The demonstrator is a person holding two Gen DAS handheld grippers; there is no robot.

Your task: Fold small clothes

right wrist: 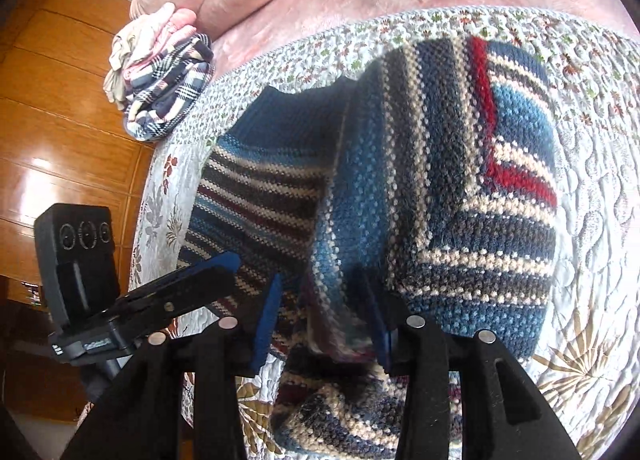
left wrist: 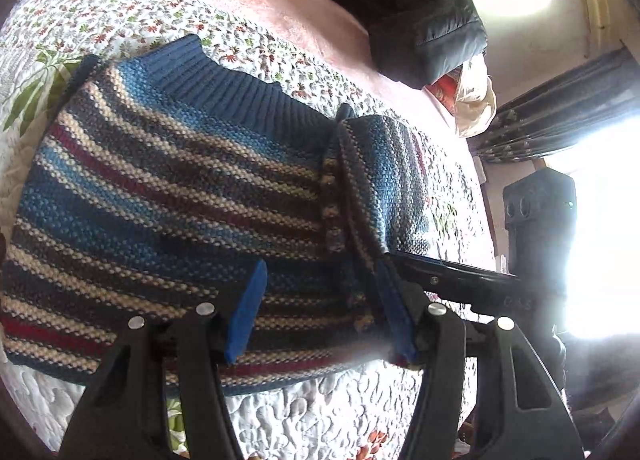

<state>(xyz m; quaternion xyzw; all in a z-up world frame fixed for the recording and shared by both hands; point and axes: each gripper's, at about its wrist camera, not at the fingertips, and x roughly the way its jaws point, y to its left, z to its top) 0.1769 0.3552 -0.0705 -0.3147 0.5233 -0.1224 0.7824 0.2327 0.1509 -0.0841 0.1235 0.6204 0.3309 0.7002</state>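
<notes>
Striped sweater (left wrist: 168,196) flat on the floral quilt (left wrist: 120,16), both my grippers over its near hem.

My left gripper (left wrist: 316,312) has its blue pads spread apart above the knit, gripping nothing. My right gripper (right wrist: 324,324) also stands spread, with a fold of sweater bunched between its fingers; whether either pad touches it, I cannot tell. A plaid bundle (right wrist: 164,84) lies at the bed's edge.
</notes>
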